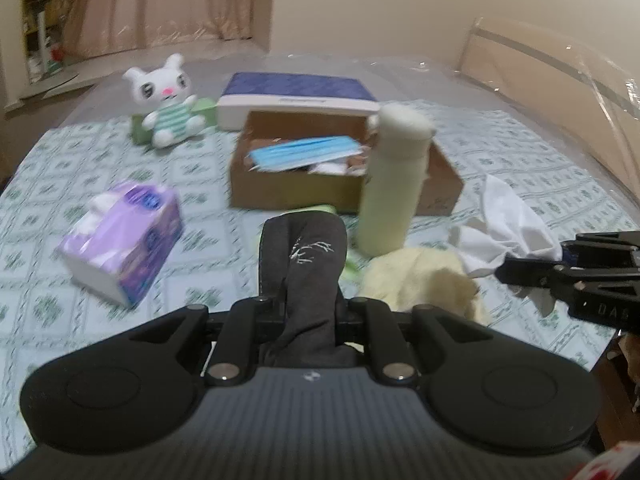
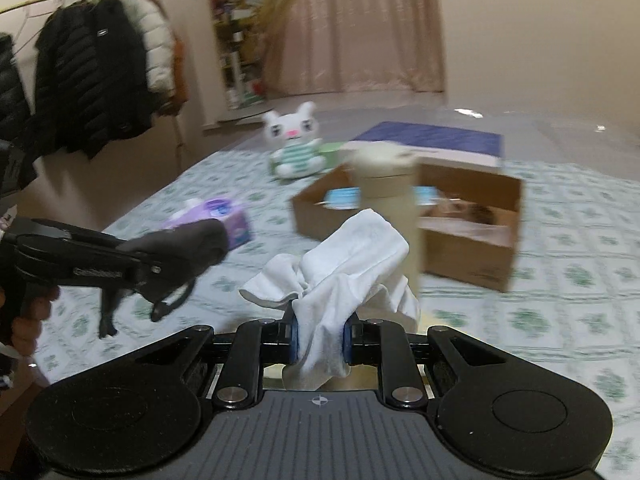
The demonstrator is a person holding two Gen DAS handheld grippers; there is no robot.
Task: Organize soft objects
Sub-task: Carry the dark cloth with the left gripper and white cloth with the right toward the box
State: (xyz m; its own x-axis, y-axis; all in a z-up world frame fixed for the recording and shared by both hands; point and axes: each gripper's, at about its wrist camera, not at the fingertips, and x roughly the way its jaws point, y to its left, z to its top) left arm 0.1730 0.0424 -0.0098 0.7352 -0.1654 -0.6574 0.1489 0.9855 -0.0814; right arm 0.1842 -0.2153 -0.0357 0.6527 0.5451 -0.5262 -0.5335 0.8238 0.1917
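Left wrist view: cardboard box point(image 1: 344, 184) sits mid-bed point(image 1: 48, 184), face masks point(image 1: 306, 154) inside. Flat box point(image 1: 298, 100) directly behind it. Plush toy point(image 1: 166, 100) back-left, beside the flat box. Tissue pack point(image 1: 120, 240) lies front-left of the cardboard box. Bottle point(image 1: 394, 176) stands upright at the box's front-right corner; towel point(image 1: 424, 280) lies just in front of the bottle.

**Count of things on the bed**

Lying in view: one plush toy point(image 1: 166, 100), one tissue pack point(image 1: 122, 240), one cardboard box point(image 1: 304, 184), one cream bottle point(image 1: 394, 176), one blue face mask point(image 1: 304, 154), one grey sock point(image 1: 304, 264), one white cloth point(image 2: 348, 272), one yellow cloth point(image 1: 424, 280).
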